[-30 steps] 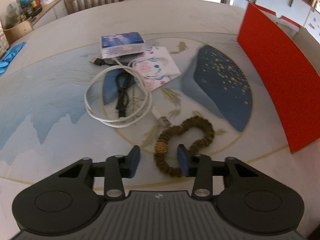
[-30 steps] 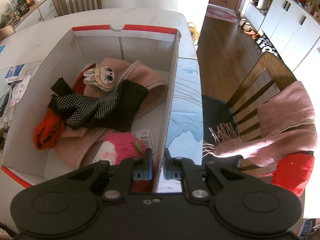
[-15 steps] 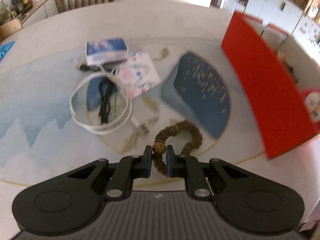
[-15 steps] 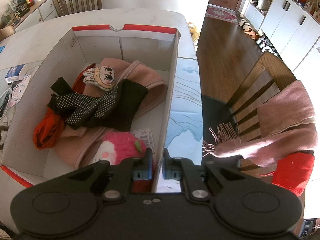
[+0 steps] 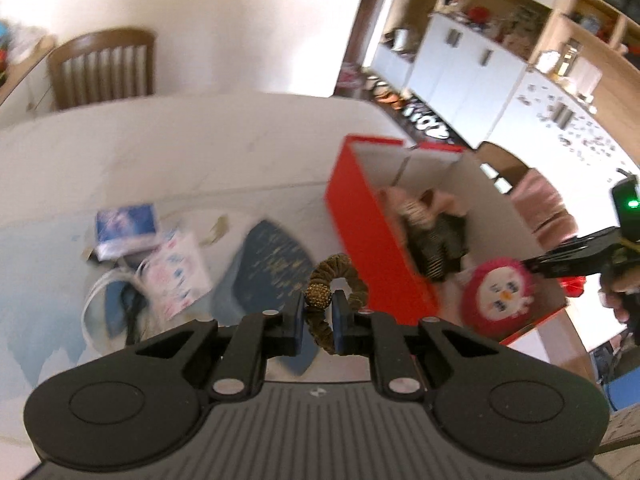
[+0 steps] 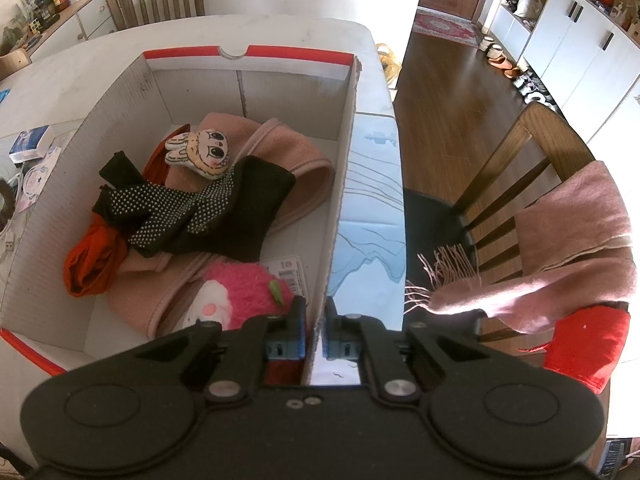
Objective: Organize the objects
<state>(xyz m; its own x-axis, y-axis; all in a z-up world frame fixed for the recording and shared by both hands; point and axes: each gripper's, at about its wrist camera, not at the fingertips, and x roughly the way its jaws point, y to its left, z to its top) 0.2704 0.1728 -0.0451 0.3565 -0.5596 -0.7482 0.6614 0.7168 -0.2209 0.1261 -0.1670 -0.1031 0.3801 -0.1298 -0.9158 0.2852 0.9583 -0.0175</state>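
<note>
Scrunchie [image 5: 336,280], brown velvet with a gold beaded ball, is pinched in the left claw [image 5: 318,316]: the pads are nearly together on the fabric just below the ball, and the loop arches up and to the right of the fingers, clear of the tabletop [image 5: 168,152]. The box [image 5: 360,232], red outside and white inside, lies to the right of and beyond that claw, its near red wall just behind the loop in the left wrist view, so the coming move is, by my reading, a carry rightward over that wall and a drop among the soft things already inside: pink plush toy [image 5: 496,294], dotted black gloves [image 6: 200,212], pink wrap [image 6: 288,160]. The left hand is plainly the nearer one to the job, angled down and forward over the tabletop; this view is blurred, so how high the scrunchie hangs above the surface I cannot say for sure. The right claw [image 6: 314,334] points steeply down at the box's right-hand wall [image 6: 344,168] and is clamped on its top edge, fingers on either side, steadying the box. White cable [image 5: 96,300], patterned pouch [image 5: 176,272] and a small blue box [image 5: 124,224] lie on the tabletop to the left.
</note>
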